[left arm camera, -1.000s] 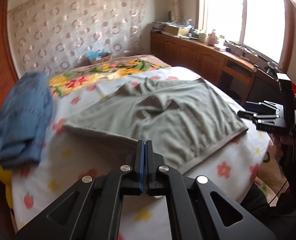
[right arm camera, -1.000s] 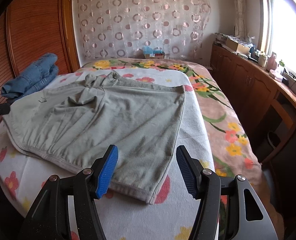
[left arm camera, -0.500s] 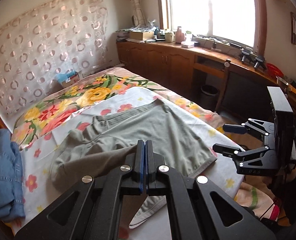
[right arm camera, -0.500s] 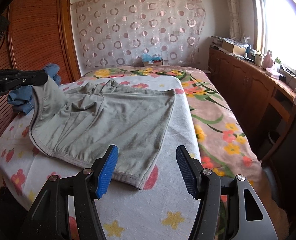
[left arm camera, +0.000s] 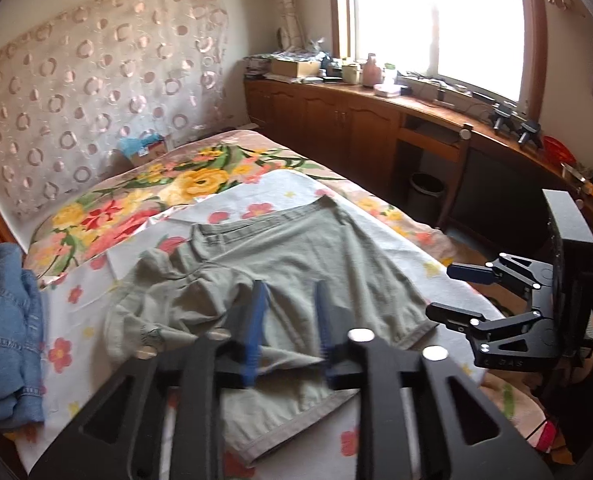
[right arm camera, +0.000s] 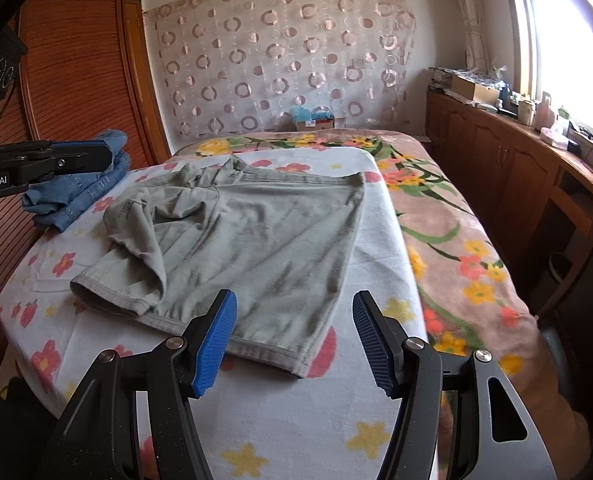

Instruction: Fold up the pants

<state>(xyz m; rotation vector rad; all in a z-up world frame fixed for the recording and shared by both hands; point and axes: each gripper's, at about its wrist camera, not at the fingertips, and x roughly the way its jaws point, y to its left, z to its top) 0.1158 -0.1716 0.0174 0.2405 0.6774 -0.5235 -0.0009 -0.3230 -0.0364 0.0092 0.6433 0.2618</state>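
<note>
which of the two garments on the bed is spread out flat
The grey-green pants, lying open in the middle of the bed. The blue denim garment sits bunched in a pile by the wooden wall.

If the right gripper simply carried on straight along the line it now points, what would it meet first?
Most likely the grey-green pants: their near hem lies just ahead of the right gripper, whose open jaws hold nothing. Depth is hard to judge, so it might touch the flowered sheet first.

I see the grey-green cotton pants (right arm camera: 264, 240) lying on the white flower-print sheet, mostly flat. Their left side is folded over onto the middle in a rumpled flap, the waistband bunched at the far end, the stitched hems nearest me.
</note>
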